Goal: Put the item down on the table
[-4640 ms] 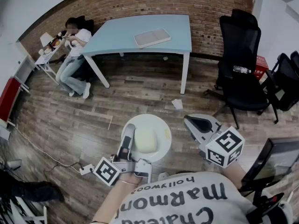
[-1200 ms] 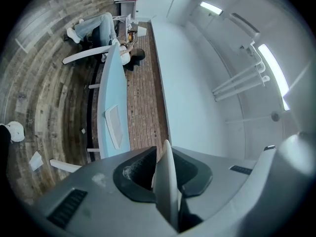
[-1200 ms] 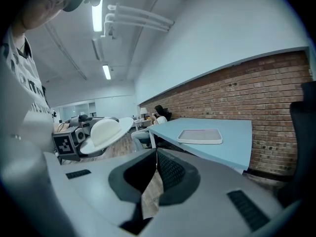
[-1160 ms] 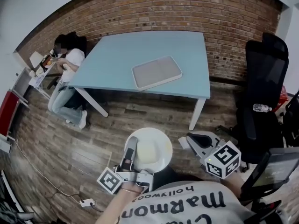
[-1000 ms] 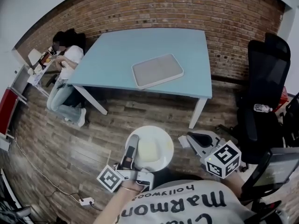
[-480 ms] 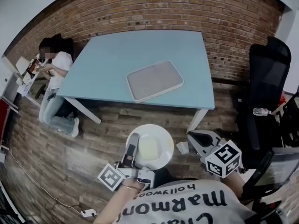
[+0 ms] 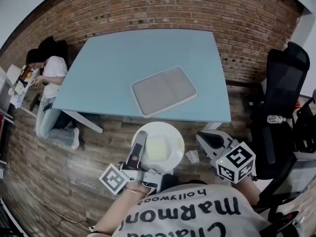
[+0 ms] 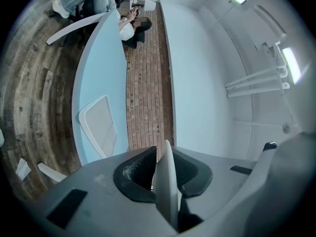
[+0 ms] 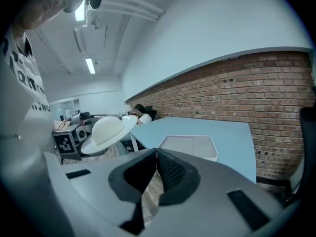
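My left gripper [image 7: 138,151] is shut on the rim of a white plate [image 7: 163,131], which carries a pale square item [image 7: 157,147]. The plate hangs in the air just before the near edge of the light blue table [image 7: 123,63]. In the left gripper view the plate rim [image 8: 166,181] stands edge-on between the jaws, with the table [image 8: 101,73] beyond. My right gripper [image 7: 209,140] is shut with nothing in it, to the right of the plate. From the right gripper view [image 9: 155,154] the plate's underside [image 9: 106,130] shows at the left.
A white tray [image 7: 164,90] lies on the table near its front edge. A black office chair [image 7: 284,98] stands at the right. A person [image 7: 47,78] sits at the table's left end. A paper scrap [image 7: 191,156] lies on the wooden floor. A brick wall runs behind.
The table has drawn closer and now fills the middle of the view. The plate, still in my left gripper, has come up to the table's near edge. The right gripper stays shut.
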Tool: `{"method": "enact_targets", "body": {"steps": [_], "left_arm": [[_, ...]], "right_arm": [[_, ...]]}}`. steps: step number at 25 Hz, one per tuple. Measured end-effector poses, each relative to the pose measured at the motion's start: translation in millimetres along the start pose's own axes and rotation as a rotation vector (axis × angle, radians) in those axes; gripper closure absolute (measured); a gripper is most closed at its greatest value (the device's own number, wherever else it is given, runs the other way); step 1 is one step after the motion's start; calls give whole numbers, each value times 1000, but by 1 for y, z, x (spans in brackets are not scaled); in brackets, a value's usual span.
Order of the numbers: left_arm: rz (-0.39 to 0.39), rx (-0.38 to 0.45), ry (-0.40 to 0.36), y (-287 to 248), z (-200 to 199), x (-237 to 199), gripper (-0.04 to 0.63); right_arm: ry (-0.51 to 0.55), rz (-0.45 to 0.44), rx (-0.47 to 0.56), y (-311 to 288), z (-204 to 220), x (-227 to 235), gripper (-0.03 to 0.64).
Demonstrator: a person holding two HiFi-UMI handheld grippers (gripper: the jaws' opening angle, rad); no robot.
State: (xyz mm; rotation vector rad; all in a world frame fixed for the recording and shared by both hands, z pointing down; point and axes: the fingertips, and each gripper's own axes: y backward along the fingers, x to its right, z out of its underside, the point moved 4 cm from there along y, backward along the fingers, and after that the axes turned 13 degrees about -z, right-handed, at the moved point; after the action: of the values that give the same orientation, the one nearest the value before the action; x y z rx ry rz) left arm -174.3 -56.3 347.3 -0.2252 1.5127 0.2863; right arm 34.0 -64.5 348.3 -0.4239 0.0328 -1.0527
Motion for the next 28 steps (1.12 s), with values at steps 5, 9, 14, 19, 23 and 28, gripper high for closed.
{"method": "enact_targets", "body": {"steps": [5,9,14,19,23,28], "left_arm": [[15,-18,-2,-23,-25,10,540],[15,-30,6,-41,-43,14,540],[23,-28,15,-65,-70,17,540],[15,-52,35,-90,-91,10,540],[15,-74,34,-112,-105,7,540],[1,-86,50,-137,-119,0,540]], "right_arm": [[-3,12,16,-21,-22,14,607],[-3,14,18,-39,-36,24,607],[-2,21,27,-64,-54,41,607],[-5,31,42,-89,-63,58,607],[-7,52,53,-102,-72,72,607],[-28,87,60,-113,-77,93,607]]}}
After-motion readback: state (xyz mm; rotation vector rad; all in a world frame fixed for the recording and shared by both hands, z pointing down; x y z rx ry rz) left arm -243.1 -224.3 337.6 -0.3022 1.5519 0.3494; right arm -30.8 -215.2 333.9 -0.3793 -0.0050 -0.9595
